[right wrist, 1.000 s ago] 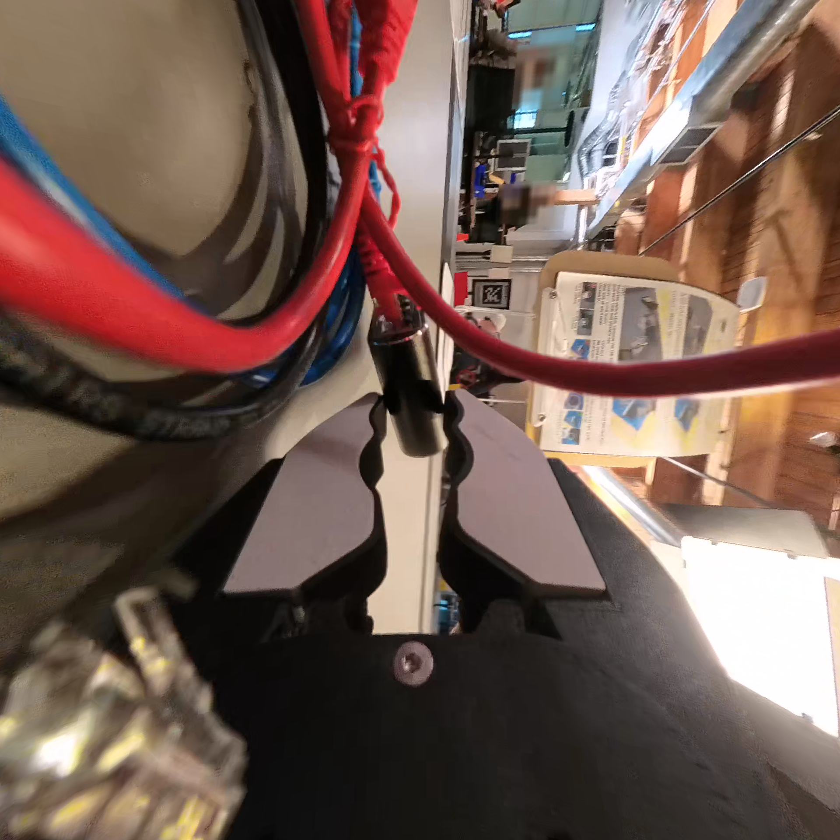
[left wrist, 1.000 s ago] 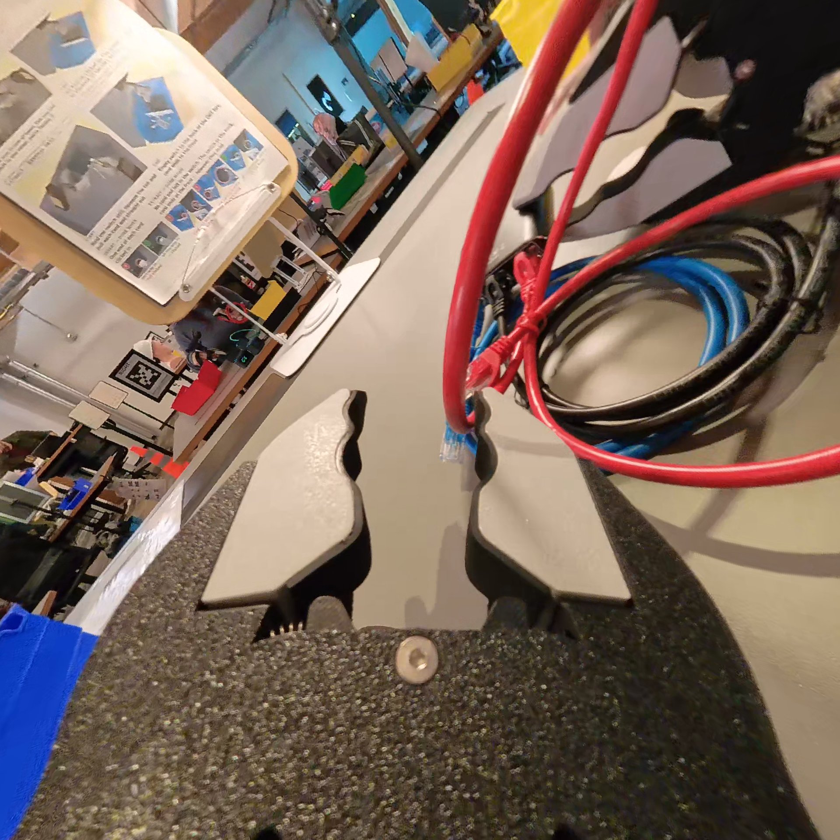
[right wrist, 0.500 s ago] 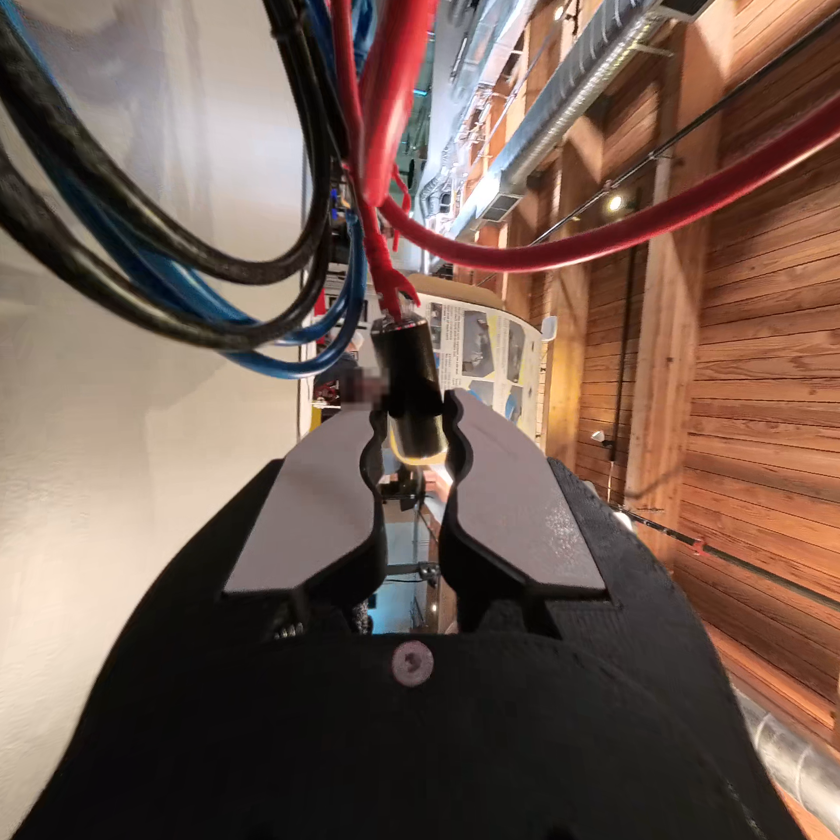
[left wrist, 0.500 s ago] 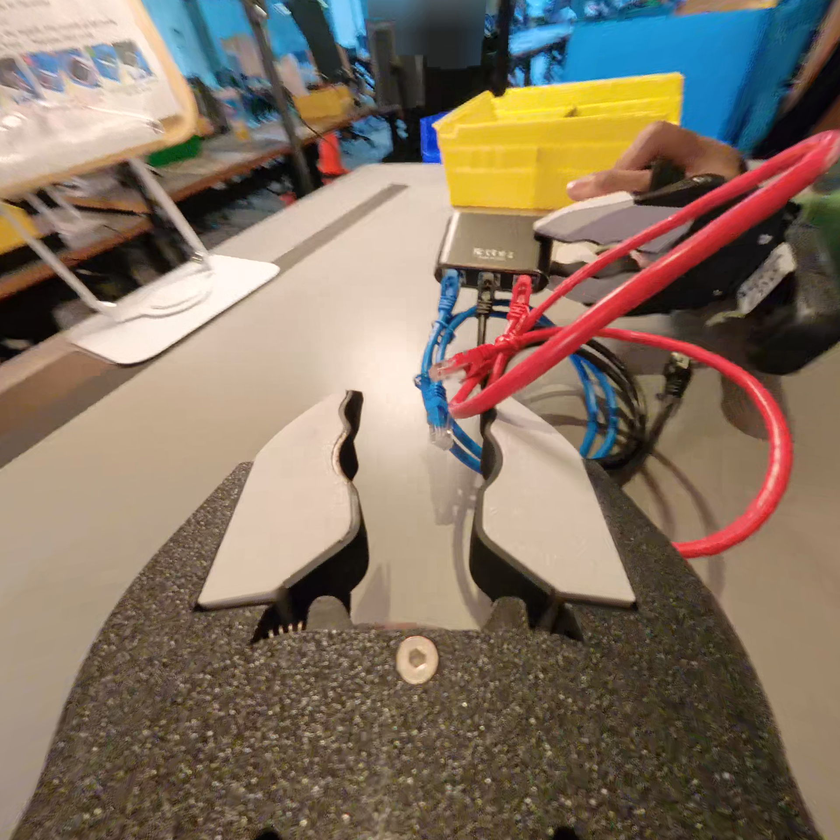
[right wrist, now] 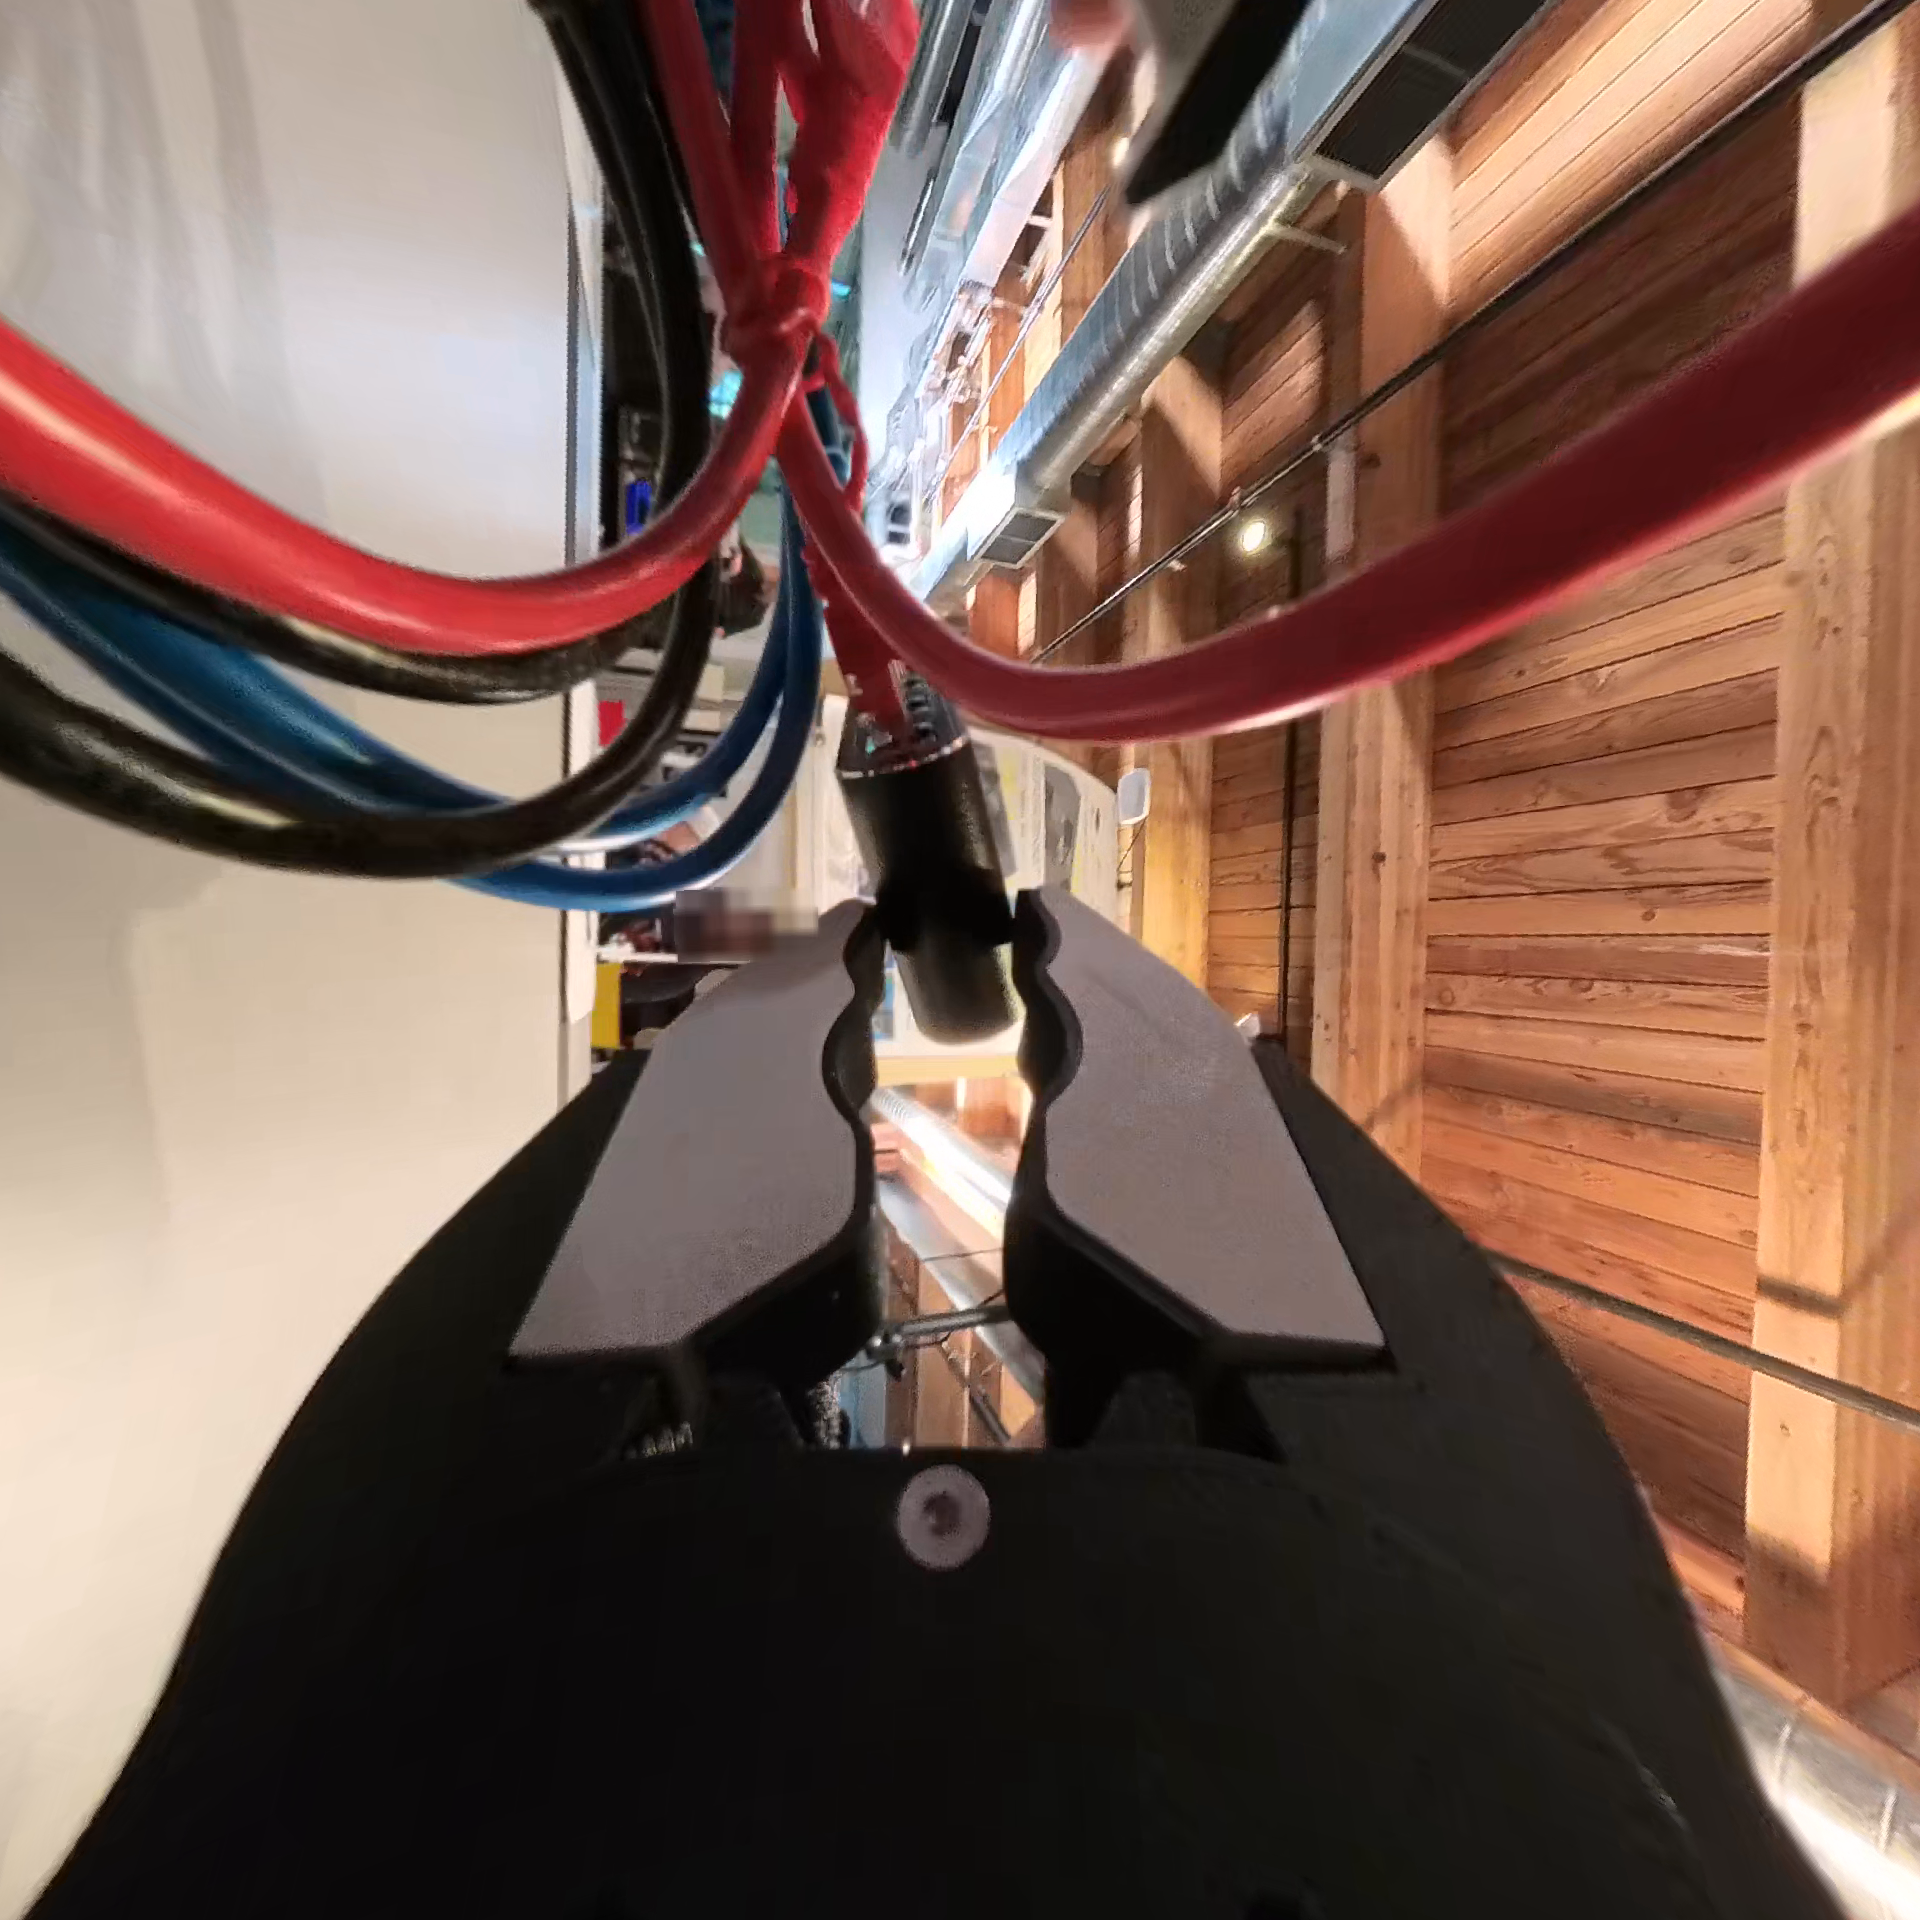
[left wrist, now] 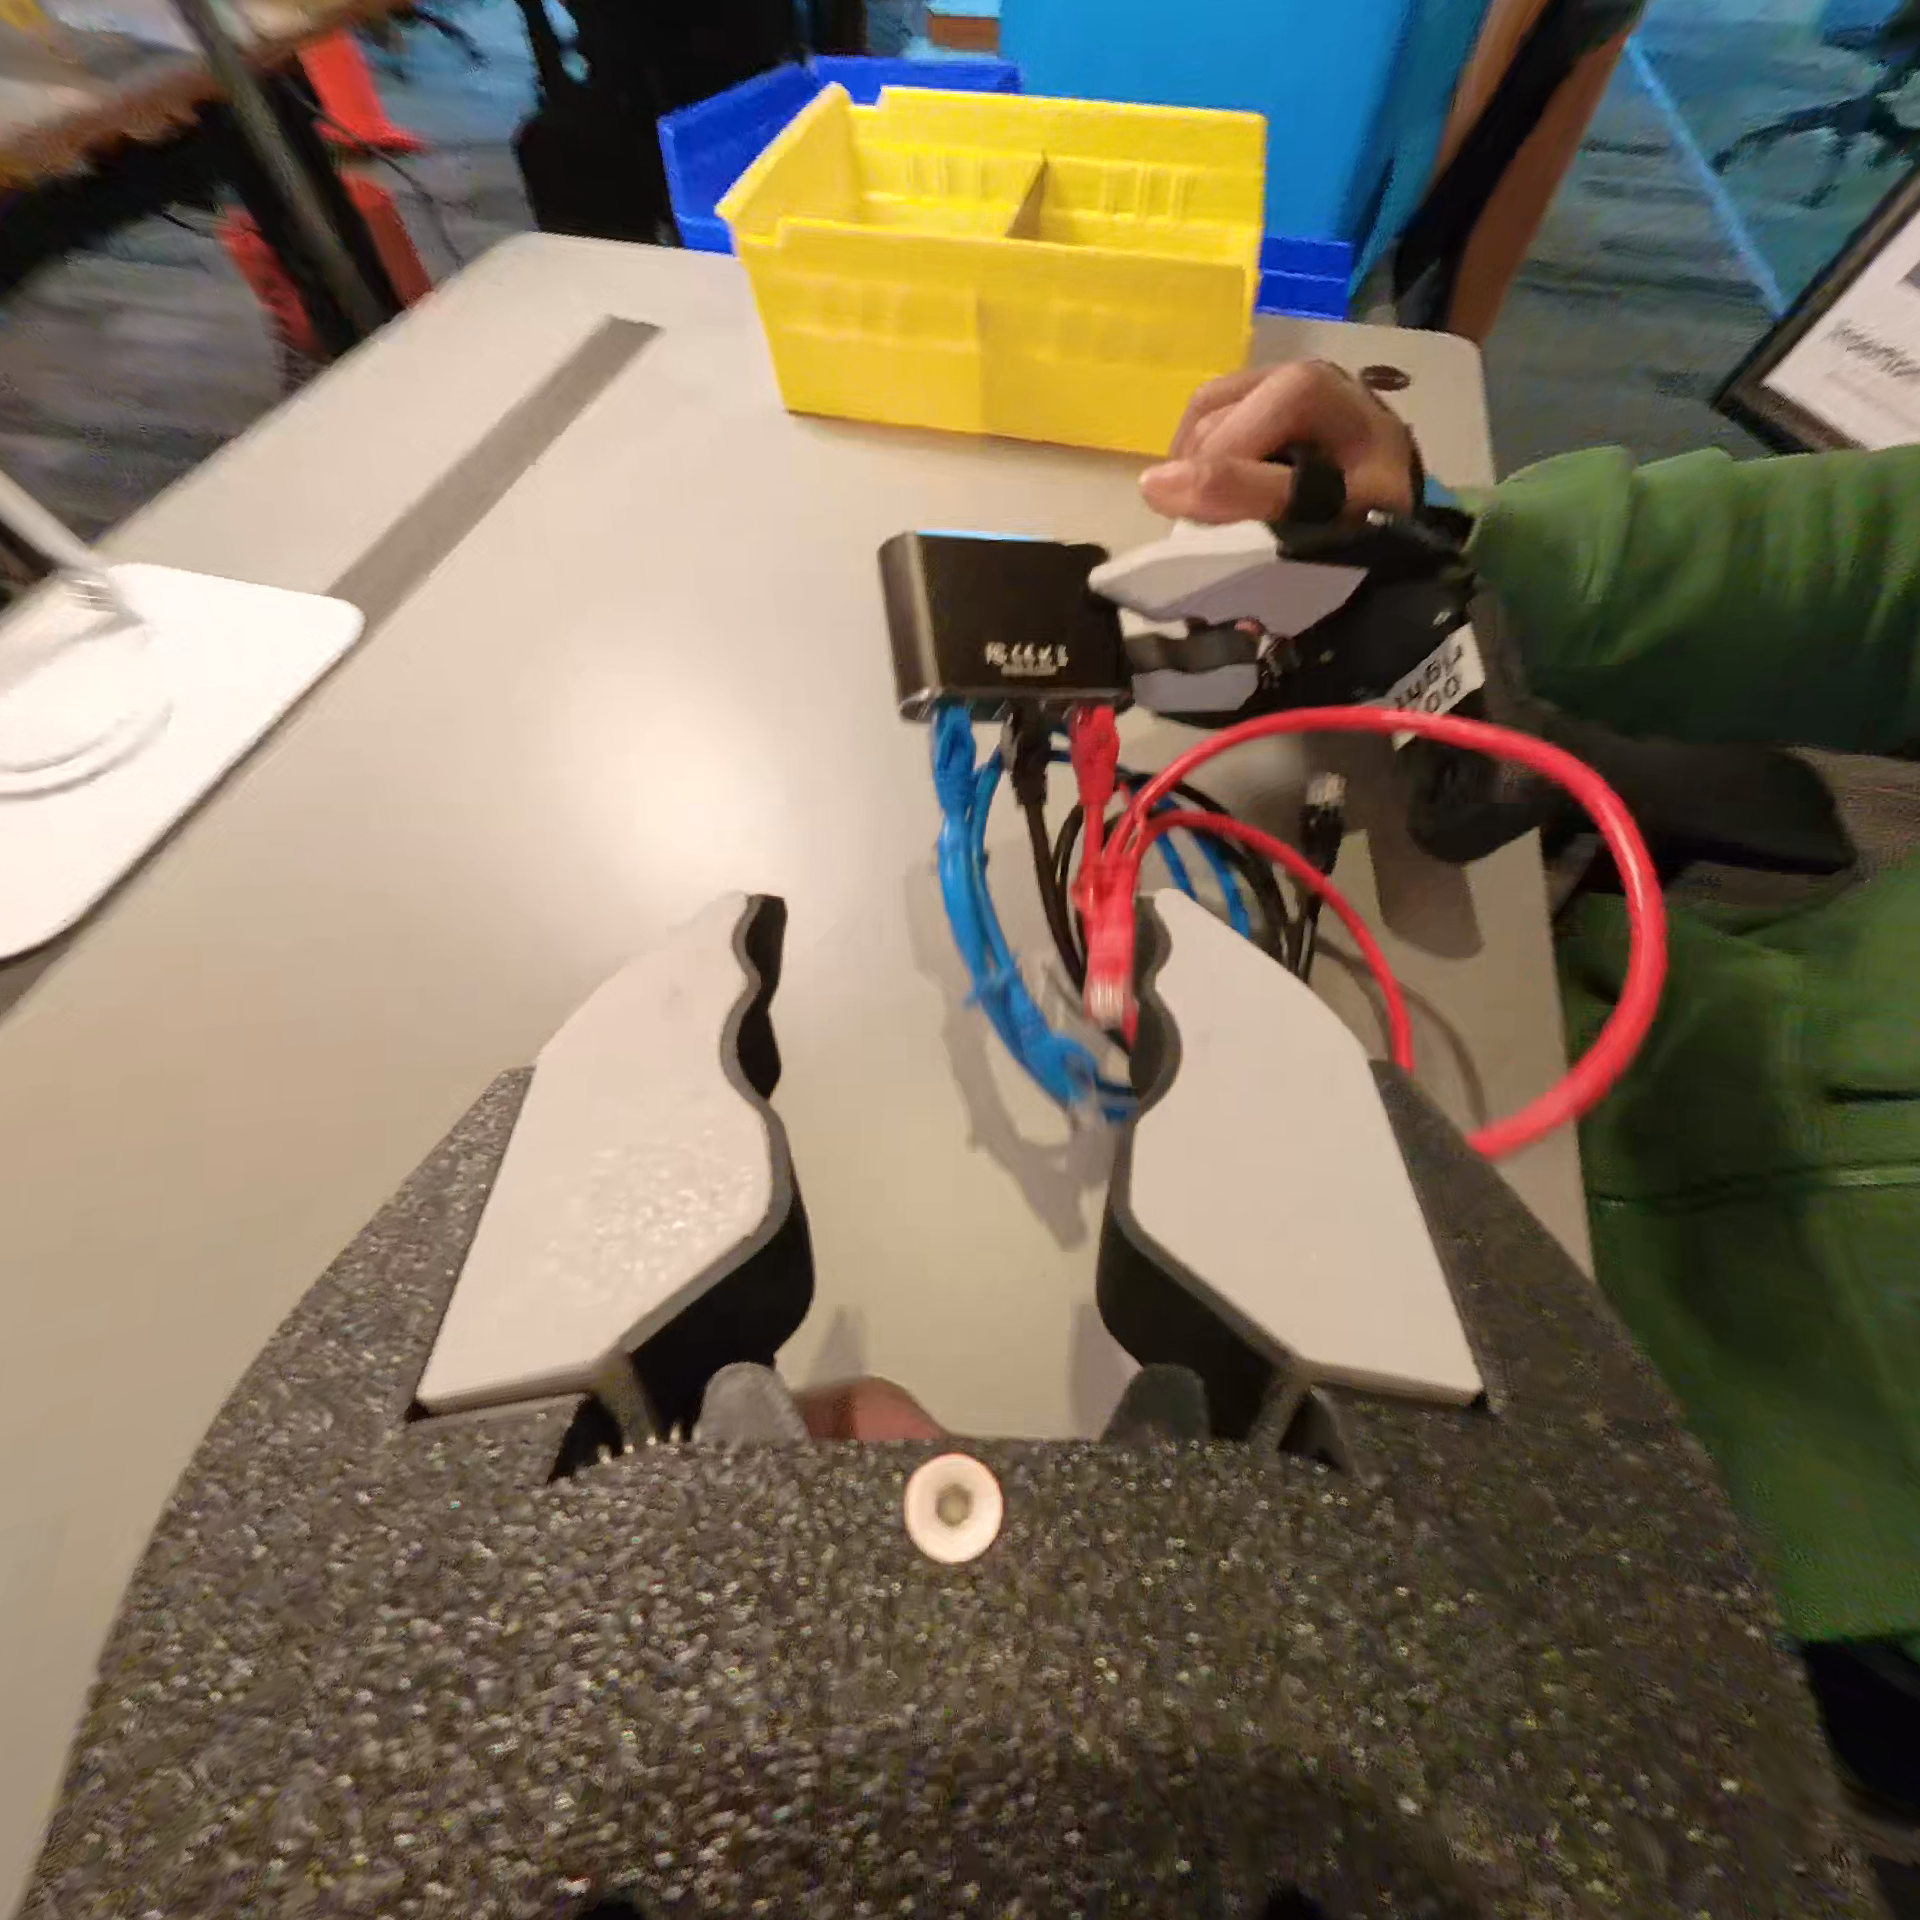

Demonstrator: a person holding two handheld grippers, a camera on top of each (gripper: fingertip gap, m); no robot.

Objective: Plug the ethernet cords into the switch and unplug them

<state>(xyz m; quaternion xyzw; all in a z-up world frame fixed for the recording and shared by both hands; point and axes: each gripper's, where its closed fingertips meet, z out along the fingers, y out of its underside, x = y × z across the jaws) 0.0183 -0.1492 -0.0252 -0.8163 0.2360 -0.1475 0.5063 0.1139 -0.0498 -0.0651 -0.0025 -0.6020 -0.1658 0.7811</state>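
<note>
Landmark: black switch (left wrist: 1003, 629), held off the grey table (left wrist: 540, 748).

Left of switch: bare tabletop, passage clear.

Behind switch: yellow bin (left wrist: 1003, 244) blocks.

Right of switch: right gripper (left wrist: 1117, 623) clamped on its edge, with a hand (left wrist: 1283, 442).

Front of switch: blue cord (left wrist: 961, 862), black cord (left wrist: 1034, 800) and red cord (left wrist: 1538, 842) plugged in, looping across the approach to the spread left gripper (left wrist: 951, 997).
</note>
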